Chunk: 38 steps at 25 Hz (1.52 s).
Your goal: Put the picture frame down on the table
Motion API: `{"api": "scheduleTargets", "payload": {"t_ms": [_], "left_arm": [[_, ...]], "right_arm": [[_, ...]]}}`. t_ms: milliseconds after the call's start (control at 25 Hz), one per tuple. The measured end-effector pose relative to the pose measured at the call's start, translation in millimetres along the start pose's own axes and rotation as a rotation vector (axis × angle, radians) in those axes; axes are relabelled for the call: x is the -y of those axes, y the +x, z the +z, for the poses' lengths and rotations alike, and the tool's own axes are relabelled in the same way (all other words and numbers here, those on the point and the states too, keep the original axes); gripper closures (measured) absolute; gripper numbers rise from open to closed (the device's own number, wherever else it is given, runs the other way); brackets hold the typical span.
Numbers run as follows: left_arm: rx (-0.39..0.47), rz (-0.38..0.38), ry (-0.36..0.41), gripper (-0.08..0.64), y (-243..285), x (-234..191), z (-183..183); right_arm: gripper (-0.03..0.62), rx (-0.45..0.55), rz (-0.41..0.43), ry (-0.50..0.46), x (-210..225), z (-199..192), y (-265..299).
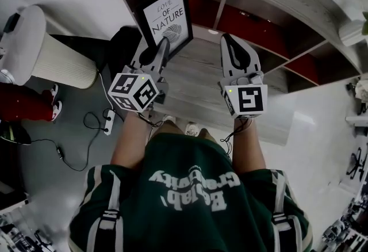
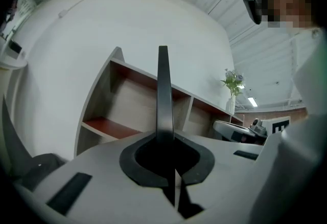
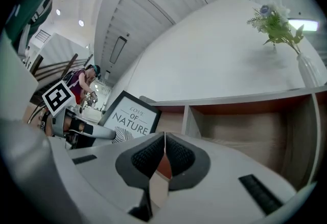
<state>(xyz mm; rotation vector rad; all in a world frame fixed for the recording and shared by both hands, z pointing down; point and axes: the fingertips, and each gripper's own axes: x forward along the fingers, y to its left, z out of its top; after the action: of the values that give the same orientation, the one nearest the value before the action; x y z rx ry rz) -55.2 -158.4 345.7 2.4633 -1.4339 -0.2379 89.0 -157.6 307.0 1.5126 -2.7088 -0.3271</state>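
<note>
The black picture frame (image 1: 168,18) with a white "LOVE OF NATURE" print stands upright over the far left corner of the pale wood table (image 1: 195,81). My left gripper (image 1: 163,45) is shut on its lower right edge. In the left gripper view the frame (image 2: 163,90) shows edge-on as a dark bar rising from the pinched jaws of the left gripper (image 2: 163,138). My right gripper (image 1: 229,41) hovers over the table to the right of the frame, shut and holding nothing. The right gripper view shows the frame (image 3: 130,118) to the left of the right gripper (image 3: 164,138). Whether the frame's bottom touches the table is hidden.
A shelf unit (image 1: 253,26) with red back panels runs behind the table. A vase of flowers (image 3: 278,28) stands on its top. On the grey floor at the left are a white ribbed cylinder (image 1: 57,61) and a power strip with cables (image 1: 107,121).
</note>
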Motion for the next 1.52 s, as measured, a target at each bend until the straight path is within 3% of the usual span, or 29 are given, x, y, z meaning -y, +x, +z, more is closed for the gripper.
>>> {"api": "scheduleTargets", "payload": {"t_ms": [640, 880, 1120, 1520], "left_arm": [[-0.118, -0.174, -0.463, 0.534, 35, -49, -18], [-0.133, -0.211, -0.7, 0.534, 42, -57, -27], [-0.077, -0.209, -0.956, 0.532, 51, -70, -30], [-0.022, -0.099, -1.064, 0.532, 59, -93, -40]], "right_arm": [[0.557, -0.054, -0.123, -0.032, -19, -2, 31], [0.557, -0.069, -0.154, -0.049, -23, 2, 36], [0.557, -0.083, -0.176, -0.057, -22, -2, 35], [0.557, -0.104, -0.188, -0.059, -20, -6, 43]]}}
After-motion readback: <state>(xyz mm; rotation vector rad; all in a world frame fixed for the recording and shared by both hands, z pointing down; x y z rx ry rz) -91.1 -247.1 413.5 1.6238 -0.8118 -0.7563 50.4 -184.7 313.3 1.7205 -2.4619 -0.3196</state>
